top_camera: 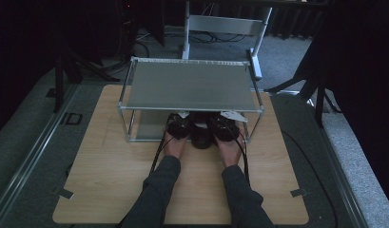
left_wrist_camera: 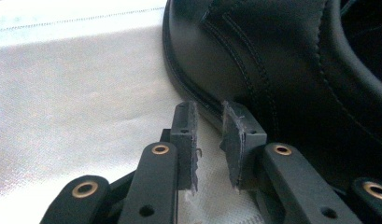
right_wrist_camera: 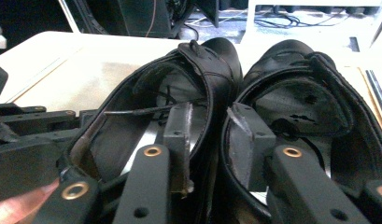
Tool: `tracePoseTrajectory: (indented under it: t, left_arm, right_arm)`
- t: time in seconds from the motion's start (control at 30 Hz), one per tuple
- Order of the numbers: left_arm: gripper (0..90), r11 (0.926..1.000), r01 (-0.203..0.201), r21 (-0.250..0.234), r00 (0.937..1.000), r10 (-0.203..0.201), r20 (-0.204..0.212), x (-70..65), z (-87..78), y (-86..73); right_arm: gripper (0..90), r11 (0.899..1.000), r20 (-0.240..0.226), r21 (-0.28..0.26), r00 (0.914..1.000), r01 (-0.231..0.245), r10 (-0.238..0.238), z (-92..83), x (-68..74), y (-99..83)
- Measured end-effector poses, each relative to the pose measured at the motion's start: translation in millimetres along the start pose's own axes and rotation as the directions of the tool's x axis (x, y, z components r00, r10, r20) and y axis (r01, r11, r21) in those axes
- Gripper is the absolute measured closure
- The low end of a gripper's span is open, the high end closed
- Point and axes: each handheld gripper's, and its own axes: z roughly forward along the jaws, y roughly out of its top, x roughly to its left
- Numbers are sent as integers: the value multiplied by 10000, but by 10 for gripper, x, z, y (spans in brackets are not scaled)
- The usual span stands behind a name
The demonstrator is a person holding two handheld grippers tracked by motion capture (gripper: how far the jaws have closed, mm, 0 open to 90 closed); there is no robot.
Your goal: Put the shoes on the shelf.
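Shoes [right_wrist_camera: 272,93], black leather pair on rack's lower shelf [top_camera: 147,128], look stiff-rimmed w/ soft uppers, so grab collars; left hand-held gripper [left_wrist_camera: 209,140] released beside sole, right hand-held gripper [right_wrist_camera: 209,140] slack astride adjoining collars.

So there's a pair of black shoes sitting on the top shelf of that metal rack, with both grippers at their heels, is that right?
Not quite. In the high view the black shoes sit on the rack's lower level, under its top shelf; that shelf is bare. Both the left gripper and right gripper are at their heels.
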Motion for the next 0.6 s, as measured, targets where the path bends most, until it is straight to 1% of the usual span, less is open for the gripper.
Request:
tracePoseTrajectory:
  t: [0.03, 0.17, 0.27, 0.3, 0.37, 0.43, 0.47, 0.5, 0.57, 0.6]
  left_arm:
    - [742, 10000, 22, 6, 10000, -22, 1, 2, 0, 1]
    - [713, 9999, 23, 126, 10000, -23, -13, 22, 7, -4]
    - [684, 9996, -149, 249, 9999, 147, 71, 50, 4, -20]
    - [677, 9994, -212, 266, 9996, 207, 173, 56, -4, -25]
    - [665, 9987, -381, 327, 9990, 372, 250, 75, -25, -34]
    - [653, 9989, -341, 335, 9991, 332, 277, 101, -53, -44]
    - [649, 9989, -324, 339, 9991, 314, 273, 112, -65, -48]
    - [644, 9989, -324, 339, 9991, 314, 273, 112, -65, -48]
    - [636, 9987, -325, 389, 9991, 314, 286, 155, -122, -68]
    - [633, 9987, -313, 400, 9990, 300, 318, 168, -140, -77]
  right_arm:
    - [656, 10000, -87, -42, 10000, 44, -44, -6, -4, -5]
    - [612, 9999, -338, -164, 9994, -16, 11, -44, -23, -19]
    - [596, 9997, -458, -231, 9989, 31, -42, -95, -43, -28]
    - [592, 9996, -469, -287, 9989, 35, -49, -119, -50, -30]
    - [582, 9993, -472, -371, 9989, 25, -42, -173, -55, -23]
    - [571, 9988, -474, -486, 9988, 76, -99, -247, -51, -19]
    - [569, 9988, -445, -464, 9988, 164, -185, -284, -50, -21]
    - [569, 9988, -445, -464, 9988, 164, -185, -284, -50, -21]
    - [563, 9990, -412, -365, 9988, 266, -281, -348, -66, -44]
    - [563, 9987, -406, -431, 9987, 283, -300, -375, -74, -56]
